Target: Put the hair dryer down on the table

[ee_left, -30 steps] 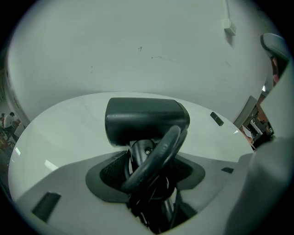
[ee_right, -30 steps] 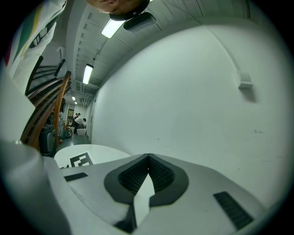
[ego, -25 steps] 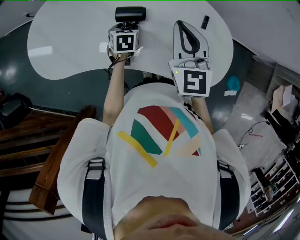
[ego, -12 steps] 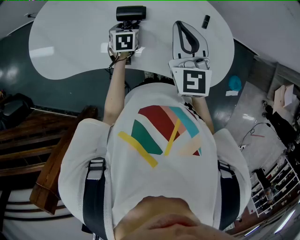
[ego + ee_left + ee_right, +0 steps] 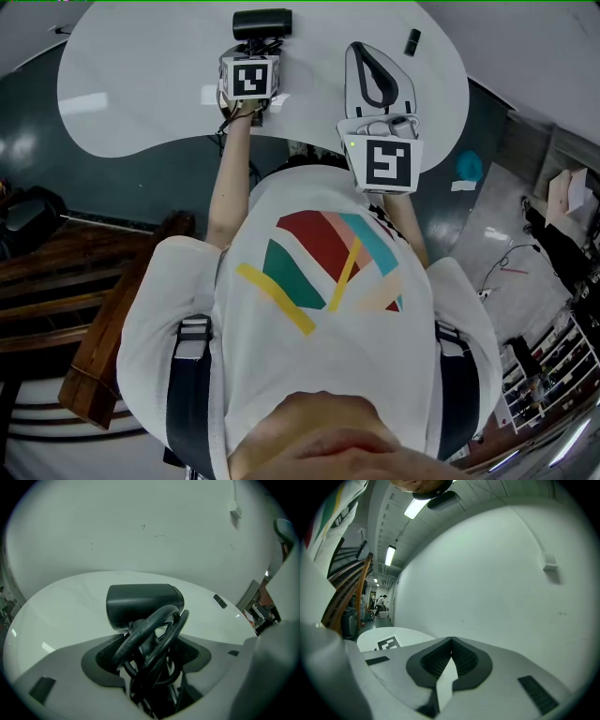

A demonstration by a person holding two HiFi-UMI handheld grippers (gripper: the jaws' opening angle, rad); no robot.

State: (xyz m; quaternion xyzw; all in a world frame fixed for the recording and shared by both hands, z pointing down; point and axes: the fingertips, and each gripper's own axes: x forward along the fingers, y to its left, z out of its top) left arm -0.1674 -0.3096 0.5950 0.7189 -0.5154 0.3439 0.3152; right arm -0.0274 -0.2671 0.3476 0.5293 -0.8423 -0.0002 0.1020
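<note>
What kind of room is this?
Probably a big indoor workspace or lab hall: there's a curvy white table, wooden stairs beside it, and long strip lights on the ceiling.

A black hair dryer [image 5: 262, 22] is seen lying on the white desk [image 5: 141, 84], barrel crosswise, its cord [image 5: 154, 639] looped around the handle.

Table [image 5: 122, 84] left half bare: wide passage. Hair dryer [image 5: 262, 22] blocks far edge at centre, coiled cord [image 5: 150, 648] filling gap between opening jaws of left gripper [image 5: 255, 52]. Free lane between hair dryer and right gripper [image 5: 364, 54], jaws together. Small dark object [image 5: 411, 42] sits far right, near table edge.
</note>
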